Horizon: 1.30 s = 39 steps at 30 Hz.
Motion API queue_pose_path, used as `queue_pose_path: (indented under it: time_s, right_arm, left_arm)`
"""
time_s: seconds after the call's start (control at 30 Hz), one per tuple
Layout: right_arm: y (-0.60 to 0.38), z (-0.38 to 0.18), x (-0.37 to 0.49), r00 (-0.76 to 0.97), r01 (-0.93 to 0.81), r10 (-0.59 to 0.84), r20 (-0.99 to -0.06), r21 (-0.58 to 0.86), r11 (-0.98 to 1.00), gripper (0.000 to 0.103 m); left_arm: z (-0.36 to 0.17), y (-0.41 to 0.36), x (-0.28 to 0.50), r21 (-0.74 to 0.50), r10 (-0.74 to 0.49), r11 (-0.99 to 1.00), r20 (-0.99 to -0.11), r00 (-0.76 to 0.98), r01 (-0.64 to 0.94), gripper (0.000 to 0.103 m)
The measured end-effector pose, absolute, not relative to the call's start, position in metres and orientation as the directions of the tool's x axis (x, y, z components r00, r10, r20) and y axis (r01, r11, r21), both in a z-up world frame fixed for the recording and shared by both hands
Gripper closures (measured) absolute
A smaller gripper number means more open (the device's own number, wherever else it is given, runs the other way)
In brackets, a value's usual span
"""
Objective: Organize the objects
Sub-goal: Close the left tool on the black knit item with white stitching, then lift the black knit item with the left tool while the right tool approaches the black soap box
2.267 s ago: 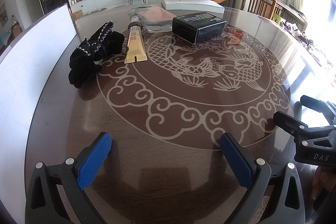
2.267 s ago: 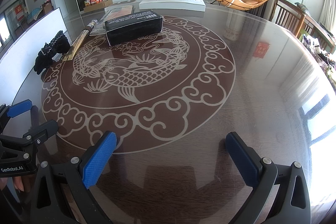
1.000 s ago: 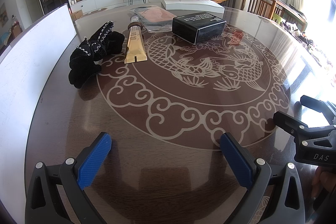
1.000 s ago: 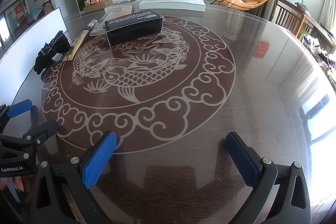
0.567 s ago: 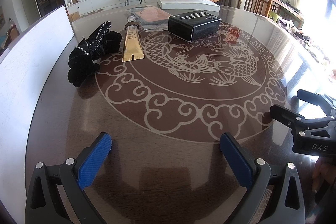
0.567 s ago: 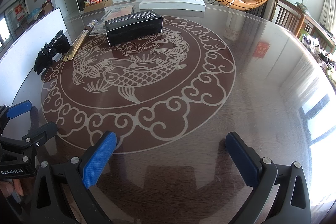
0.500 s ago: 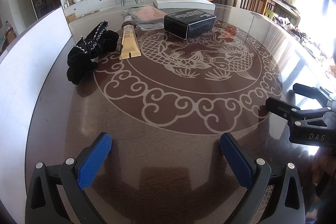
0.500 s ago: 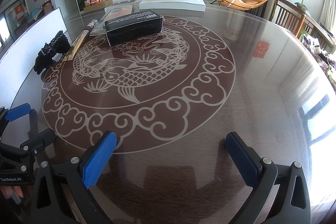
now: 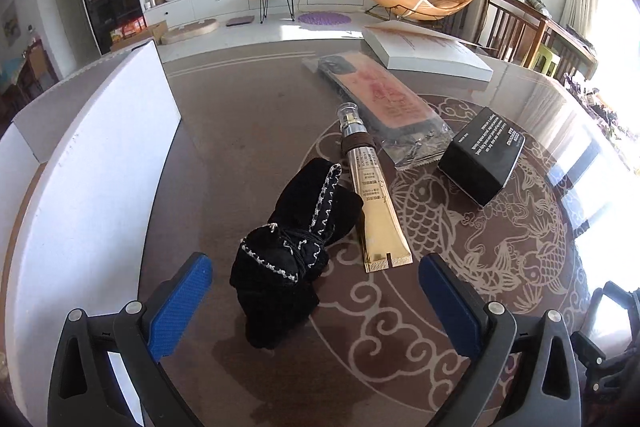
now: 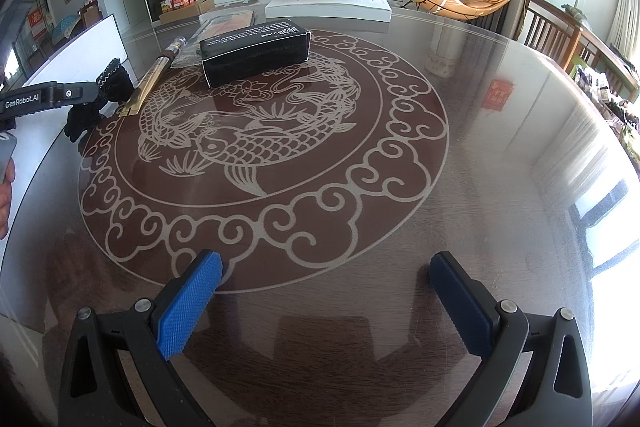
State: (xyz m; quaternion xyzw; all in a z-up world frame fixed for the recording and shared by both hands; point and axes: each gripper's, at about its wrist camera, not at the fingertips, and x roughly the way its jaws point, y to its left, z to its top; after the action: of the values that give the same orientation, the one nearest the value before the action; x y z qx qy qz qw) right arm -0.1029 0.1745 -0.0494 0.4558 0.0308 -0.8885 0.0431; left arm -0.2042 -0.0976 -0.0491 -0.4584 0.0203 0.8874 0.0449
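Lying between open left tongs, black glove, gold tube beside

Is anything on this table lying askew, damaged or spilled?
Nothing looks damaged or spilled. The black knitted gloves with white stitching lie in a crumpled heap against the gold squeeze tube; the black cardboard box sits at an angle.

- Black glove with white zigzag stitching, crumpled in a heap on the table, touching the tube's left side
- Gold tube with a clear cap, lying flat, cap pointing away, crimped end nearest
- Clear packet with pinkish contents, flat just beyond the tube
- Black box with white print, flat, right of the tube
- White book, open, at the far edge
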Motion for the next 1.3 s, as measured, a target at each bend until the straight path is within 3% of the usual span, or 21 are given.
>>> queue_pose_path:
  time_s: [0.03,0.07,0.1,0.27,0.4,0.43,0.47,0.5,0.53,0.63,1.3]
  right_arm:
    - [0.174,-0.049,-0.103,-0.581,0.105,-0.049,-0.813,-0.015,-0.994,0.0]
    - [0.175,-0.049,-0.103,-0.581,0.105,-0.049,-0.813,-0.015,-0.994,0.0]
    - [0.175,-0.05,-0.103,-0.581,0.105,-0.049,-0.813,-0.015,-0.994,0.0]
    - [0.174,-0.05,-0.103,-0.581,0.104,-0.048,-0.813,-0.015,-0.994,0.0]
    - [0.174,-0.05,-0.103,-0.581,0.104,-0.048,-0.813,-0.015,-0.994,0.0]
    - [0.174,-0.05,-0.103,-0.581,0.104,-0.048,-0.813,-0.015,-0.994,0.0]
    - [0.174,-0.05,-0.103,-0.581,0.104,-0.048,-0.813,-0.015,-0.994,0.0]
    - [0.175,-0.05,-0.103,-0.581,0.104,-0.048,-0.813,-0.015,-0.994,0.0]
    - [0.174,-0.05,-0.103,-0.581,0.104,-0.048,-0.813,-0.015,-0.994,0.0]
    - [0.174,-0.05,-0.103,-0.581,0.104,-0.048,-0.813,-0.015,-0.994,0.0]
    - [0.174,-0.05,-0.104,-0.581,0.104,-0.048,-0.813,-0.016,-0.994,0.0]
  left_arm:
    - [-0.056,-0.098,-0.209,-0.006,0.063,-0.995,-0.818,-0.571,-0.101,0.011]
    - [-0.062,-0.099,-0.21,-0.003,0.057,-0.995,-0.82,-0.569,-0.096,0.044]
    - [-0.066,-0.099,-0.209,0.014,0.034,-0.997,-0.824,-0.566,-0.08,0.062]
    - [-0.066,-0.094,-0.149,-0.028,0.049,-0.999,-0.808,-0.587,-0.045,0.065]
    - [-0.067,-0.082,-0.081,-0.043,0.053,-0.999,-0.806,-0.59,-0.031,0.057]
    - [-0.069,-0.08,-0.073,-0.045,0.053,-0.999,-0.804,-0.592,-0.027,0.044]
    - [-0.071,-0.078,-0.069,-0.043,0.052,-0.999,-0.802,-0.595,-0.03,0.024]
    - [-0.074,-0.077,-0.068,-0.027,0.04,-0.999,-0.797,-0.602,-0.031,0.014]
    - [-0.076,-0.076,-0.07,0.0,0.017,-1.0,-0.798,-0.603,-0.027,0.007]
    - [-0.081,-0.08,-0.084,-0.01,0.031,-0.999,-0.824,-0.566,-0.041,0.0]
    - [-0.081,-0.078,-0.086,-0.006,0.03,-0.999,-0.823,-0.567,-0.045,0.0]
